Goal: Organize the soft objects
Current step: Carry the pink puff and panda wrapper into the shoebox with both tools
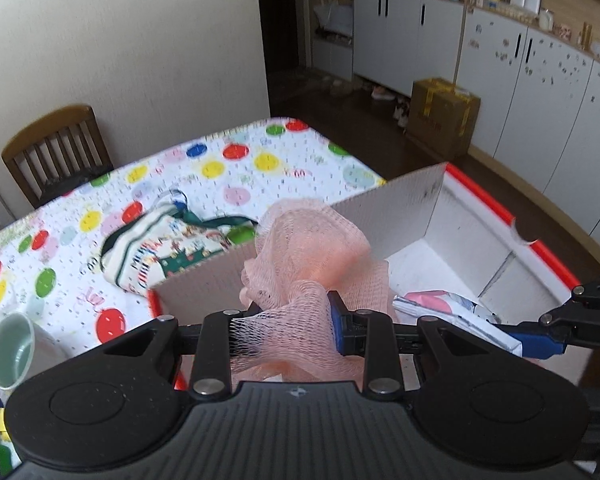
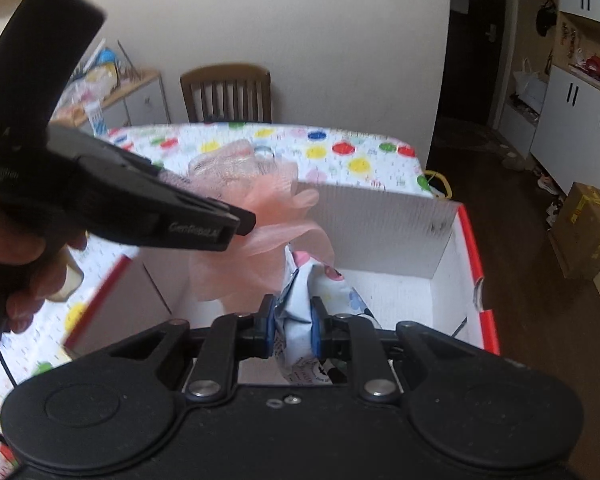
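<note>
The left gripper (image 1: 286,328) is clamped on a peach-pink mesh bath pouf (image 1: 312,248), its netting bunched between the blue pads (image 1: 337,322) and the puffy bulk hanging just over the near wall of the open white cardboard box with red-edged flaps (image 1: 480,248). The right gripper (image 2: 292,330) has its jaws drawn narrow around a soft, crumpled white packet printed with pink and blue flowers (image 2: 300,300), which it holds over the box's interior; the left-wrist view shows the same packet reaching in from the right above the box floor. So both soft things appear to be in the delivery stage, carried to the box but not yet let go, and neither rests on the bottom as far as can be seen. The visible part of the box floor looks bare, though the near part is hidden behind the grippers. Still out on the white tablecloth with coloured dots (image 1: 220,168) lies a cream cloth pouch with green trim and a festive print (image 1: 160,248), just beyond the box's far-left corner, which likely remains to be gathered. A pale green cup (image 1: 12,354) stands at the table's near-left edge; it looks hard and probably is no part of the job. I judge the task as roughly midway.
</note>
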A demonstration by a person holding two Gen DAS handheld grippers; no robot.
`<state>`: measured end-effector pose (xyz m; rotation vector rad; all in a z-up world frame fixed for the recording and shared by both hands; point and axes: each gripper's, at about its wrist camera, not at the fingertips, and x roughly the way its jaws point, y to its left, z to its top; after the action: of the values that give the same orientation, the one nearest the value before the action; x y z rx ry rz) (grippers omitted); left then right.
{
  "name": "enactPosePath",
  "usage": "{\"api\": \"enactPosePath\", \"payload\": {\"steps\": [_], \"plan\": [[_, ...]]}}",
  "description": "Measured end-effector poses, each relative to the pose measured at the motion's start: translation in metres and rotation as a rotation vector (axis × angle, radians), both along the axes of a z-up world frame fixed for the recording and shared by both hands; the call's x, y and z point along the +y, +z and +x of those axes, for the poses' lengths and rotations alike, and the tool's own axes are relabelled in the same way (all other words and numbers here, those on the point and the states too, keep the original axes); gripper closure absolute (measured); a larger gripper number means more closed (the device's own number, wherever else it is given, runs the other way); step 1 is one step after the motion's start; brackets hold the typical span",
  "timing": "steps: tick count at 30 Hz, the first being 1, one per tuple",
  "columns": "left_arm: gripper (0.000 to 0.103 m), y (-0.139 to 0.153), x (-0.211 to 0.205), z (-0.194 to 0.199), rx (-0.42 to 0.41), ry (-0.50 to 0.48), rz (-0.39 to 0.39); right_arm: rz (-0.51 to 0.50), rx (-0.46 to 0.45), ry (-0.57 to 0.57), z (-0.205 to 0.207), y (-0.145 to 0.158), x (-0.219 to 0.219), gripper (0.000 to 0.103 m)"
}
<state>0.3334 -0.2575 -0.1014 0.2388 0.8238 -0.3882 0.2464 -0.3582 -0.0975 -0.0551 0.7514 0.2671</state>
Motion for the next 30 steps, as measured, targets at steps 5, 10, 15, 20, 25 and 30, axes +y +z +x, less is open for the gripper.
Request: {"api": "enactPosePath", "payload": {"steps": [5,10,15,20,25,30], "plan": [[0.073,-0.018,-0.009,0.009,0.043,-0.008,0.019,-0.052,0.039,0.028,0.013,-0.017,-0.001,0.088],[0.073,-0.035,-0.012,0.014,0.117,-0.001,0.020,-0.089,0.065,0.064,0.021,-0.028,0.000,0.088],[0.073,-0.041,-0.017,0.015,0.131,-0.013,0.042,-0.108,0.082,0.087,0.023,-0.034,0.000,0.086],[0.073,-0.045,-0.021,0.015,0.145,-0.010,0.058,-0.077,0.112,0.083,0.029,-0.039,-0.003,0.082],[0.072,-0.046,-0.024,0.015,0.151,-0.015,0.073,-0.052,0.123,0.074,0.029,-0.042,-0.006,0.076],[0.042,-0.042,-0.025,0.018,0.155,-0.011,0.071,-0.021,0.122,0.059,0.029,-0.041,-0.012,0.070]]}}
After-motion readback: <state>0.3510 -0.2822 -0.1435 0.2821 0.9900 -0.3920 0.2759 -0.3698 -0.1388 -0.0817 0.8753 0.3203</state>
